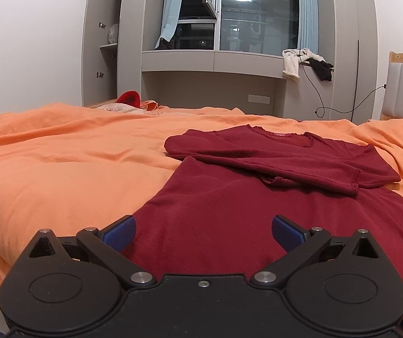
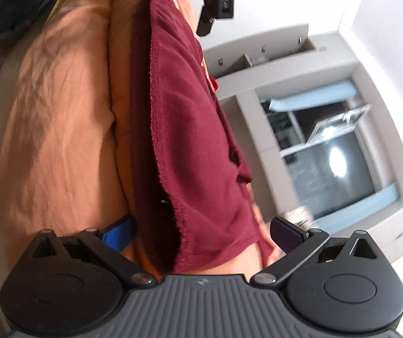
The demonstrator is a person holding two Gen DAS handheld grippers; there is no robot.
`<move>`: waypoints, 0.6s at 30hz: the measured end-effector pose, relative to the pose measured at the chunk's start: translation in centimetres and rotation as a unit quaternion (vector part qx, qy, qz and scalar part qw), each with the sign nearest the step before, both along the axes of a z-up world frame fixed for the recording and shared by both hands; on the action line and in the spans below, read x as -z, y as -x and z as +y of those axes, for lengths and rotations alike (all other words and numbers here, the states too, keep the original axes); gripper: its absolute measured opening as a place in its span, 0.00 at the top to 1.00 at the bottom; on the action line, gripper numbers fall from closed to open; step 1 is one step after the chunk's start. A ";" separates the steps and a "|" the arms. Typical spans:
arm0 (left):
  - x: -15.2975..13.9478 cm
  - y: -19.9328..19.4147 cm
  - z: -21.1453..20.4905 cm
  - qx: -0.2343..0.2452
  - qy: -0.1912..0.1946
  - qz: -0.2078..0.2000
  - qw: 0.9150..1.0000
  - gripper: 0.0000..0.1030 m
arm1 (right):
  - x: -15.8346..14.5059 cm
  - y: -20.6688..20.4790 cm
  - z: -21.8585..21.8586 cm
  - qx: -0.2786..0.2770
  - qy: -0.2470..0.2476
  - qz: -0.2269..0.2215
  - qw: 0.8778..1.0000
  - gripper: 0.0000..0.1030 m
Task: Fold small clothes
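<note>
The dark red shirt (image 1: 229,219) lies flat on the orange bed cover (image 1: 60,169), both sleeves folded across its chest. The body panel runs straight ahead of the left gripper (image 1: 203,232), its long axis continuing away from the fingers toward the collar (image 1: 280,136) at the far end.

Left gripper: fingers (image 1: 121,231) spread wide, nothing between them, poised low over the hem end of the shirt. Contact with the cloth cannot be confirmed.

Right gripper (image 2: 202,232): fingers (image 2: 285,233) likewise apart and empty. Its view is rolled sideways and blurred; the stitched hem (image 2: 156,129) runs directly away from between the fingers, and the near hem corner (image 2: 184,242) appears to sit within the gap, though the blur leaves that uncertain.

Judgement: the hem lies nearest both grippers, one toward each corner. The coming fold likely depends on carrying the hem forward along the long axis toward the collar.
</note>
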State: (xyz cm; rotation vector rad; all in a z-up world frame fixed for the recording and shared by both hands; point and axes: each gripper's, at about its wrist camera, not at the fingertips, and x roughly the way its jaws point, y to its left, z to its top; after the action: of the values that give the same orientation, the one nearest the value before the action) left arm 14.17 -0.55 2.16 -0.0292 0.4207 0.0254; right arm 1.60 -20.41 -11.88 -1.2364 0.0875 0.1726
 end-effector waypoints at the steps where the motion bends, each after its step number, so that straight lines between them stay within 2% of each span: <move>1: 0.0 0.0 0.0 0.000 0.000 0.000 1.000 0.01 | 0.2 -0.1 0.2 -0.005 0.009 -0.007 1.000 0.00; 4: 0.0 0.1 0.1 -0.004 0.000 -0.003 1.000 0.01 | 0.6 -0.3 0.7 -0.016 0.024 -0.016 0.999 0.01; 9: -0.3 0.5 0.3 -0.013 0.008 -0.018 1.000 0.01 | 0.3 -0.9 0.6 -0.036 0.009 -0.008 0.999 0.24; 11: -0.4 0.7 0.5 -0.016 0.012 -0.025 0.999 0.01 | 0.2 -1.1 0.7 -0.038 0.005 -0.002 0.999 0.50; 12: -0.5 0.8 0.6 -0.016 0.015 -0.030 0.999 0.01 | 0.2 -0.7 0.7 -0.042 0.003 0.004 0.999 0.58; 13: -0.7 0.9 0.6 -0.015 0.018 -0.035 0.999 0.01 | 0.0 -0.3 0.3 -0.044 -0.001 0.009 0.999 0.75; 14: -0.8 1.1 0.7 -0.013 0.022 -0.041 0.999 0.01 | -0.1 -0.2 0.3 -0.044 -0.006 0.010 0.999 0.84; 16: -1.0 1.7 0.8 -0.002 0.029 -0.055 0.998 0.01 | -0.7 0.7 0.0 -0.047 -0.029 0.005 0.998 0.86; 18: -1.3 2.5 0.7 0.020 0.028 -0.075 0.997 0.01 | -1.8 1.2 -0.2 -0.046 -0.077 0.008 0.996 0.88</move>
State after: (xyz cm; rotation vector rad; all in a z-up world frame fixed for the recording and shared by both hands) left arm 11.67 0.19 3.50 -0.0785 0.2724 -0.0275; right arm 0.45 -20.65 -10.07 -1.0862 0.0300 0.2653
